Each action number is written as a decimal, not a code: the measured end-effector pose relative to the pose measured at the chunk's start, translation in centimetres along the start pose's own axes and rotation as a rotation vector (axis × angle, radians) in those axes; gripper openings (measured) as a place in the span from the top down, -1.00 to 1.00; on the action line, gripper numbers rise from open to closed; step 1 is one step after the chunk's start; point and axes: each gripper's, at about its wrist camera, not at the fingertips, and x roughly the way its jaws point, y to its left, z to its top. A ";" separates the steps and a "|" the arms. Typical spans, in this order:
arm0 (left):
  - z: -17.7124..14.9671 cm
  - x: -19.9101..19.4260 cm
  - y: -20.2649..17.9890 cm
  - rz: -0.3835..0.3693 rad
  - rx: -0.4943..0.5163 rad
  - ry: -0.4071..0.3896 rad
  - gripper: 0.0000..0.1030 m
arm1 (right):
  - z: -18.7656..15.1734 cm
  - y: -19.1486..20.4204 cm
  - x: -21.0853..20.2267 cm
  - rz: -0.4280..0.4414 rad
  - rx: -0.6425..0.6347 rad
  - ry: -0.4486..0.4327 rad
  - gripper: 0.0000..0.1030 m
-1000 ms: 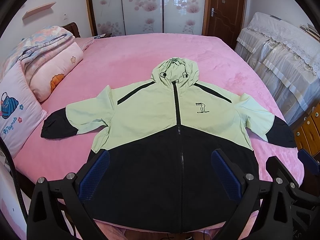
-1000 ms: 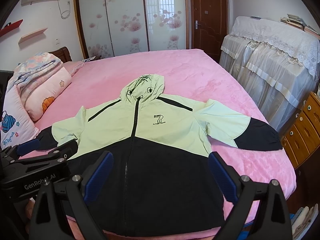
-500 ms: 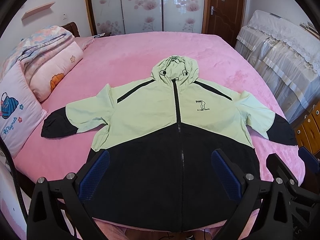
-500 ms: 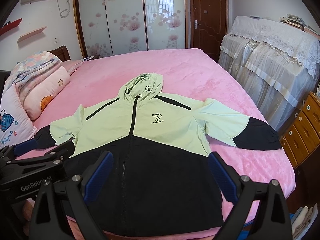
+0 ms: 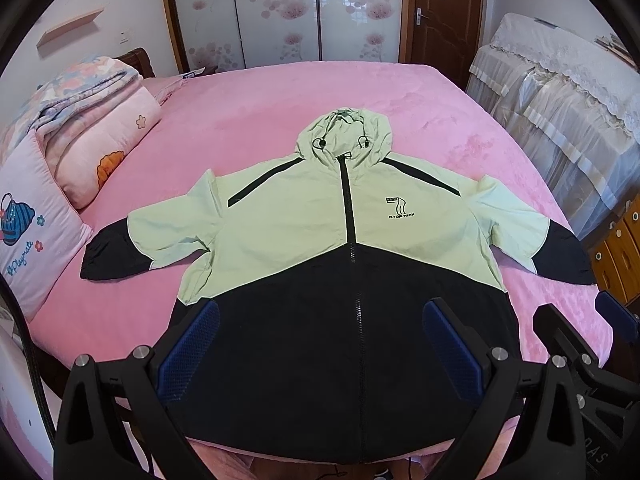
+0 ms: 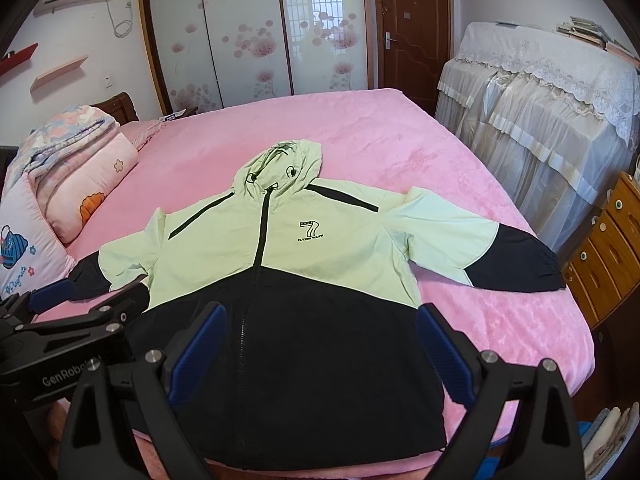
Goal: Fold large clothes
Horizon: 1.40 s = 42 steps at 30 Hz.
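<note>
A hooded jacket (image 5: 304, 224), light green on top and black below, lies face up and spread flat on the pink bed (image 5: 280, 96), zipped, hood far from me, both sleeves out to the sides. It also shows in the right wrist view (image 6: 280, 264). My left gripper (image 5: 320, 344) is open and empty, hovering above the black hem. My right gripper (image 6: 320, 344) is open and empty too, above the hem's right half. The right gripper shows in the left wrist view (image 5: 616, 320) at the right edge; the left gripper shows in the right wrist view (image 6: 88, 300) at the left.
Folded quilts and pillows (image 5: 80, 136) lie along the bed's left side. A lace-covered cabinet (image 6: 540, 112) and wooden drawers (image 6: 608, 248) stand to the right. Wardrobe doors (image 6: 248, 32) and a brown door (image 6: 412, 20) are behind the bed.
Both grippers have drifted slightly, so the jacket sits a little lower and left in the right wrist view. The jacket itself has not moved. Both grippers stay open.
</note>
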 end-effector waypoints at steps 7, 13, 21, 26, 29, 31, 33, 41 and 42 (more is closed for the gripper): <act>0.0 0.0 -0.7 -0.011 -0.005 -0.022 -0.96 | 0.3 -1.5 0.1 0.021 0.039 -0.002 -0.79; 0.1 0.1 -1.7 -0.032 0.014 -0.040 -0.96 | 0.3 -3.4 0.6 0.025 0.131 0.014 -0.79; 0.8 0.2 -4.1 -0.084 0.075 -0.050 -0.96 | 0.9 -6.0 0.2 -0.020 0.157 -0.031 -0.79; 2.4 0.5 -7.0 -0.145 0.145 -0.042 -0.96 | 2.2 -7.7 0.1 -0.061 0.124 -0.062 -0.79; 3.8 0.5 -9.3 -0.172 0.175 -0.071 -0.96 | 3.1 -9.1 0.0 -0.107 0.114 -0.098 -0.80; 5.0 0.6 -10.8 -0.200 0.180 -0.098 -0.97 | 3.7 -10.6 0.0 -0.129 0.120 -0.121 -0.80; 6.3 0.9 -12.3 -0.214 0.180 -0.118 -0.97 | 4.3 -12.3 0.2 -0.160 0.135 -0.142 -0.79; 10.3 4.9 -18.9 -0.222 0.227 -0.131 -0.97 | 5.8 -21.3 3.4 -0.300 0.246 -0.145 -0.79; 10.6 5.8 -19.8 -0.232 0.230 -0.127 -0.97 | 5.8 -22.3 3.8 -0.317 0.256 -0.139 -0.79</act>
